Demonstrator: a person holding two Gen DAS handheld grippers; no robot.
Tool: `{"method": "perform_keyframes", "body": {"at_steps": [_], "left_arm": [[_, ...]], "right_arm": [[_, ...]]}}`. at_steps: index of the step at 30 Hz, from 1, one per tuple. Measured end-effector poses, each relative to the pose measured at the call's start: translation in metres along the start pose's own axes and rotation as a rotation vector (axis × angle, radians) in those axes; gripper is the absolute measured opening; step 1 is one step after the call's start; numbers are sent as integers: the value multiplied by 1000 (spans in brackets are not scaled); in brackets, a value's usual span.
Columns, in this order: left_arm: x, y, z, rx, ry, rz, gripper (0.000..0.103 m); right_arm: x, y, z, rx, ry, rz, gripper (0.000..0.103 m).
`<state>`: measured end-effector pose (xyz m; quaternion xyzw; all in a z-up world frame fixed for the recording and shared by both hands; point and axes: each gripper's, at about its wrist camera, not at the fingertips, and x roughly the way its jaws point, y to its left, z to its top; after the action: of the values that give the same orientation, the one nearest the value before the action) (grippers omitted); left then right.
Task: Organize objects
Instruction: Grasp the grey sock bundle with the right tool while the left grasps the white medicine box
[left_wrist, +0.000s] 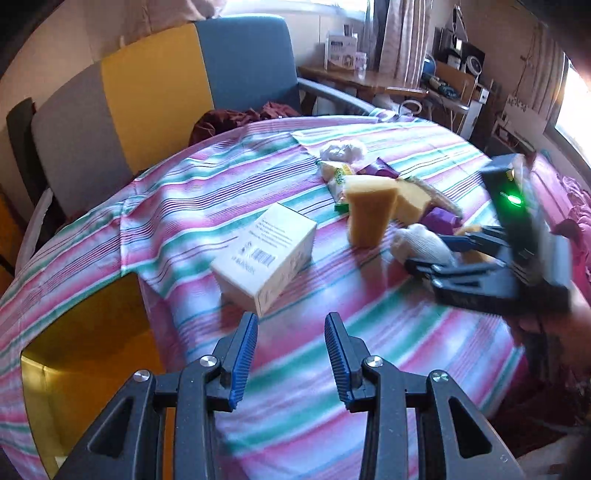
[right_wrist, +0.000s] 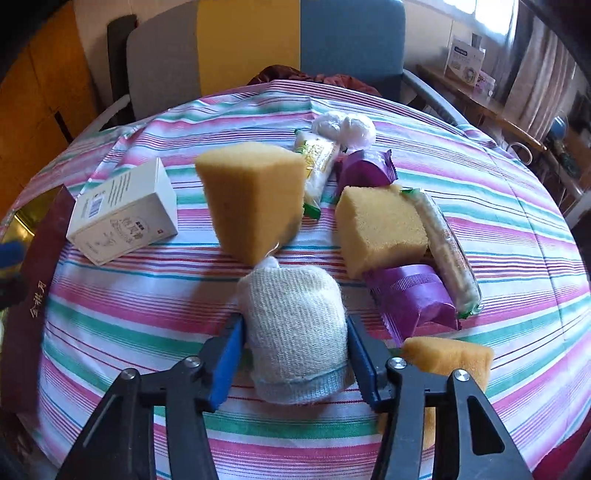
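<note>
Right gripper (right_wrist: 293, 347): jaws were set wide, blue pads against both sides of the rolled white knit glove with a pale blue cuff (right_wrist: 295, 332), clamped on it. In the left wrist view the same glove (left_wrist: 421, 243) sat between the right gripper's fingers (left_wrist: 458, 242), low over the cloth; motion blur there, so I couldn't tell whether the glove was lifted or resting.

Left gripper (left_wrist: 291, 354): jaws were open, a moderate gap, nothing between the pads, nothing touched. It hovered over the pink, green and white striped tablecloth (left_wrist: 369, 369), just short of the white rectangular cardboard box with a barcode (left_wrist: 266, 254).

Layout, right wrist view:
- White box (right_wrist: 125, 218) lay on its side at far left, near the table edge.
- Tall yellow sponge block (right_wrist: 253, 195) stood just beyond the glove.
- Second yellow sponge block (right_wrist: 380, 229) lay right of it, touching a purple foil snack packet (right_wrist: 413, 299) and a long clear-wrapped snack stick (right_wrist: 447, 258).
- Third yellow sponge (right_wrist: 450, 360) sat right beside the right finger.
- Another purple packet (right_wrist: 365, 170), a clear-wrapped snack with green print (right_wrist: 317, 166) and a crumpled white plastic bag (right_wrist: 343, 127) clustered further back.

Open room: bare cloth left of the glove, between it and the box. A dark red box with gold characters (right_wrist: 37, 295) overlapped the left table edge.
</note>
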<state>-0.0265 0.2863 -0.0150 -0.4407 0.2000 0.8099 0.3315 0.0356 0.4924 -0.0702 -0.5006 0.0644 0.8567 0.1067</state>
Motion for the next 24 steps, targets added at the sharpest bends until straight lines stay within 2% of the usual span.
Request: {"method": "perform_keyframes", "body": {"at_steps": [5, 7, 9, 11, 14, 16, 20, 22, 23, 24], "left_arm": [[42, -2, 25, 61, 78, 68, 38], [49, -2, 36, 71, 69, 97, 38], [56, -1, 44, 70, 77, 74, 38], [62, -1, 50, 86, 68, 78, 46], [67, -6, 51, 134, 61, 99, 52], [67, -9, 51, 157, 59, 86, 55], [64, -9, 51, 200, 42, 103, 56], [66, -3, 53, 184, 50, 58, 57], [67, 1, 54, 167, 52, 38, 62], [68, 5, 56, 147, 52, 31, 62]], "right_arm": [[-4, -4, 1, 42, -10, 74, 54], [-6, -5, 1, 50, -20, 82, 54], [-6, -5, 2, 64, -21, 104, 54], [-7, -5, 3, 70, -24, 119, 54], [-9, -3, 4, 65, -34, 126, 54], [-9, -3, 4, 67, -36, 134, 54], [-10, -2, 5, 66, -41, 134, 54], [-10, -1, 5, 64, -41, 135, 55], [-10, -1, 5, 63, -41, 136, 55], [-10, -1, 5, 63, -42, 136, 55]]}}
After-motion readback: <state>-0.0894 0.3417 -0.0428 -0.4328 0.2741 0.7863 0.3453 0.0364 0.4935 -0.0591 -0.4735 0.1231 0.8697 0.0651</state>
